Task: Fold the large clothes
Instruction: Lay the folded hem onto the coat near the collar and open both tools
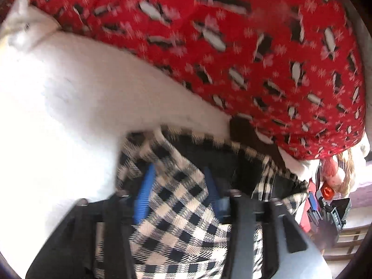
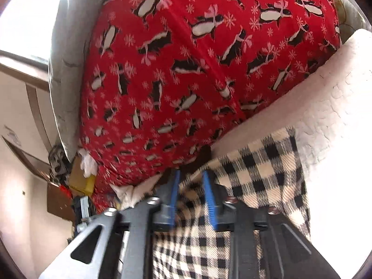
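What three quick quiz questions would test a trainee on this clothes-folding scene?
1. True or false: the checked garment is blue and white.
2. The red fabric is printed with: A penguins, B cars, C flowers.
3. Which has the checked garment between its fingers: the left gripper, the right gripper, or both?
Key: 1 false, it is black and cream; 2 A; 3 both.

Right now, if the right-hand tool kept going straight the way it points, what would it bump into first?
Most likely the checked cloth bunched between its blue fingers. Just beyond lies the white bedding, then the red penguin fabric. Depth is hard to judge here.
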Tool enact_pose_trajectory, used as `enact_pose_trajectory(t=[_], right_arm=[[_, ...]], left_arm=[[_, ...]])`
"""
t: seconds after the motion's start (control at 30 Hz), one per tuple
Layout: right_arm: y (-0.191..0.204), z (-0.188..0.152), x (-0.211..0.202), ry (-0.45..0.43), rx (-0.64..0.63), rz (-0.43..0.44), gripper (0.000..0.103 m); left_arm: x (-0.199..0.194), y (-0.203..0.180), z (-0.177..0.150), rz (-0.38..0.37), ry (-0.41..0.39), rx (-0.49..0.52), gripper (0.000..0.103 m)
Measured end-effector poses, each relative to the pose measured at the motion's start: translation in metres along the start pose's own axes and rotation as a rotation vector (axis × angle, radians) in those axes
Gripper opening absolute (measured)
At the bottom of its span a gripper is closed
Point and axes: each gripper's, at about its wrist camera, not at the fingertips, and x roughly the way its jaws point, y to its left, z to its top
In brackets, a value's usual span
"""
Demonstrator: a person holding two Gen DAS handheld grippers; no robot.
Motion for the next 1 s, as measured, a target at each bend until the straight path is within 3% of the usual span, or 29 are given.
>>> enact_pose_trajectory(t=[0.07,0.13,0.2,0.27,0.3,0.4,0.5,0.57,0.67,0.8,0.93,1.0], right_arm=[[0.002,-0.003,0.004,0.029,-0.029,-0.029,0.029],[0.004,-0.006,0.007,0.037,-0.042,-0.05,0.029],[0.001,-0.007,0.006,0.024,-0.04,-0.063,0.029],[-0.003,-0.006,0.004,0.017,-0.034,-0.063,0.029],[-0.005,-0.005,0.0,0.011,-0.032,-0.065,0.029],[-0.008,0.0,-0.01,-0.027,-0.056,-0.087,0.029],[-0.016,0.006,-0.017,-0.051,-0.044,-0.104,0.03],[-0.022,0.007,-0.016,-0.048,-0.035,-0.129,0.034],[-0.028,0.007,-0.013,-0.054,-0.042,-0.189,0.039],[-0.045,0.008,-0.001,-0.055,0.033,-0.219,0.049],[-0.051,0.007,0.012,-0.036,0.07,-0.206,0.046],[-0.048,0.006,0.002,-0.114,0.065,-0.232,0.049]], left_arm=[[0.009,-0.005,0.001,0.027,-0.005,0.001,0.045],[0.022,-0.01,0.001,0.071,0.006,-0.011,0.057],[0.033,-0.016,0.003,0.133,0.003,0.001,0.055],[0.033,-0.027,0.001,0.206,-0.043,0.053,0.019],[0.029,-0.03,0.001,0.225,-0.061,0.071,0.006],[-0.006,-0.019,0.009,0.211,-0.183,0.026,0.005],[-0.034,0.013,0.024,0.17,-0.283,-0.139,0.001],[-0.044,0.039,0.03,0.139,-0.301,-0.257,0.001],[-0.046,0.06,0.027,0.033,-0.264,-0.316,0.002],[-0.048,0.036,0.006,-0.102,-0.224,-0.181,0.003],[-0.038,-0.024,-0.016,-0.057,-0.187,0.051,0.005],[-0.032,-0.036,-0.018,-0.094,-0.164,0.088,0.009]])
